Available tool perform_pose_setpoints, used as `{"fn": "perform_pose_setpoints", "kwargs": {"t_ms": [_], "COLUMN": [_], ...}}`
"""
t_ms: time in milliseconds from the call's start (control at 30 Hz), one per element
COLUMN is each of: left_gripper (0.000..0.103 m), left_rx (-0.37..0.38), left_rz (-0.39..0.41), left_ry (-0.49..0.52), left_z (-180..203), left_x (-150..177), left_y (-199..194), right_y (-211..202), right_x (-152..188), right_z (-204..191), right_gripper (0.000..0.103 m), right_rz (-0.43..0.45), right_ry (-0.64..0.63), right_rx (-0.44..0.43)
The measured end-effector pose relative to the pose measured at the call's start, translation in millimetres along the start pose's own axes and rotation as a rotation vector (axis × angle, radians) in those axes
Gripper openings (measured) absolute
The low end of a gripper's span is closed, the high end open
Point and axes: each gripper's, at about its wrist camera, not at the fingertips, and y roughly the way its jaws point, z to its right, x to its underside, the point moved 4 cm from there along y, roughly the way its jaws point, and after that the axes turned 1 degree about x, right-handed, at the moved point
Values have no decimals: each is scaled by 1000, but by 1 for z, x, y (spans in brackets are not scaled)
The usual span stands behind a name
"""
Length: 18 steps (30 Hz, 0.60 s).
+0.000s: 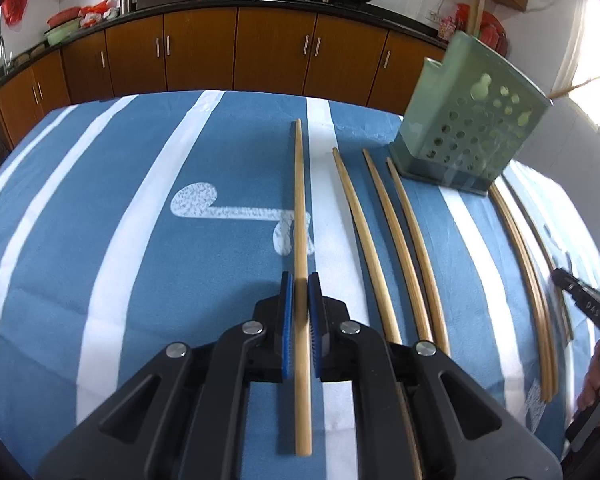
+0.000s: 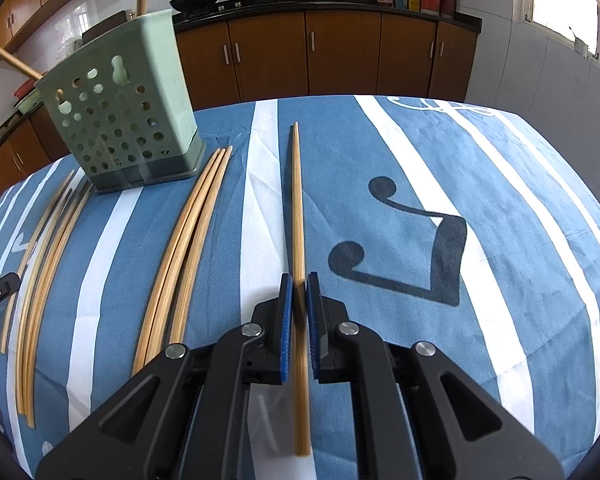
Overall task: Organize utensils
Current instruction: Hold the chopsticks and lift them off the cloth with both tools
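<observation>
Left wrist: chopstick between tongs.

Pale, smooth-looking wooden chopsticks are lying on a matt blue-and-white striped cloth table cover. A perforated sage-green plastic utensil holder is showing a dull satin finish. Matt black plastic gripper fingers are carrying ridged blue pads and bright metal pivot pins.
</observation>
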Motion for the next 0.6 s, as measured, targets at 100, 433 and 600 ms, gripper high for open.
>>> {"fn": "perform_pose_setpoints", "kwargs": {"t_ms": [100, 433, 600], "left_gripper": [15, 8, 8], "left_rx": [7, -19, -9], "left_rz": [0, -17, 48], "left_ry": [-2, 22, 18], "left_z": [-1, 1, -2], "left_x": [8, 19, 8], "left_y": [-7, -21, -46], "right_y": [-6, -17, -42], "right_x": [8, 12, 2], "right_z": [1, 5, 9], "right_gripper": [9, 7, 7], "right_rz": [-1, 4, 81], "right_ry": [-4, 17, 19], "right_rx": [-10, -44, -45]}}
